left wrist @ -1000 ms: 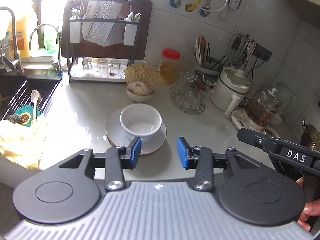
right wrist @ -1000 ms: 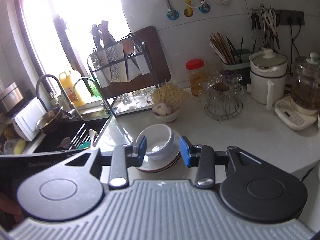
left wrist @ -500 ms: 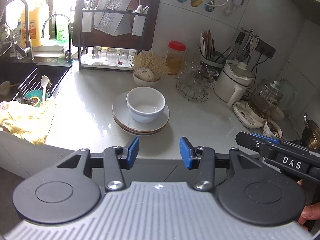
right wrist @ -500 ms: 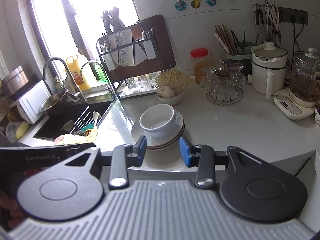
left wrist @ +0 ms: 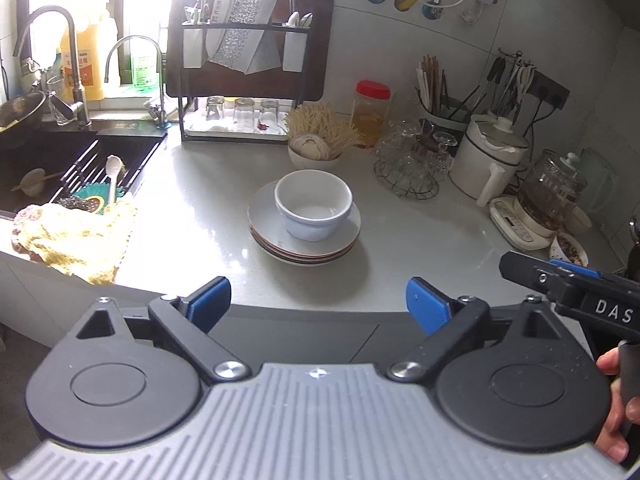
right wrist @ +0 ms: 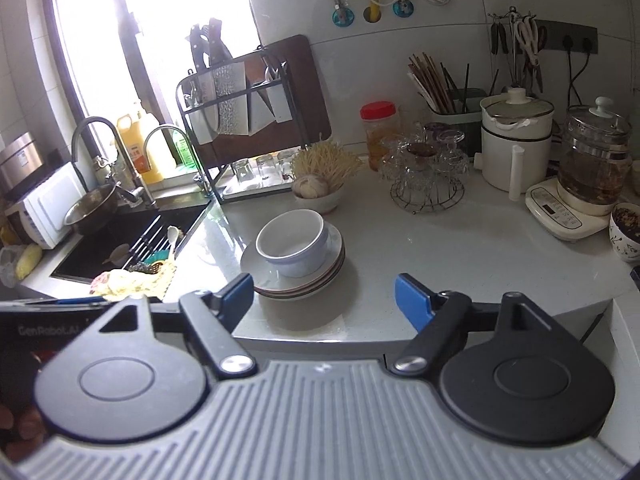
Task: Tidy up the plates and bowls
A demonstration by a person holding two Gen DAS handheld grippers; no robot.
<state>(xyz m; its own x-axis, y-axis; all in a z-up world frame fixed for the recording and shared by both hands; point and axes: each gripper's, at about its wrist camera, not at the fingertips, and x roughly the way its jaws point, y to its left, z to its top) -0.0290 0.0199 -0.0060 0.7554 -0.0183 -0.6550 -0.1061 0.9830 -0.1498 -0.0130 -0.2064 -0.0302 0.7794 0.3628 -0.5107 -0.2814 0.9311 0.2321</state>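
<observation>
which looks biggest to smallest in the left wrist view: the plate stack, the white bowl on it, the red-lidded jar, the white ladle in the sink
1. plate stack
2. white bowl
3. red-lidded jar
4. white ladle

The jar and ladle look close in size, and both sit farther from the camera than the plates, so their order is unsure.

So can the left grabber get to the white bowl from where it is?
Probably yes. The left gripper has just been opening, with nothing between its jaws, and only bare counter lies between it and the white bowl sitting on the plates. It would have to move forward first.
</observation>
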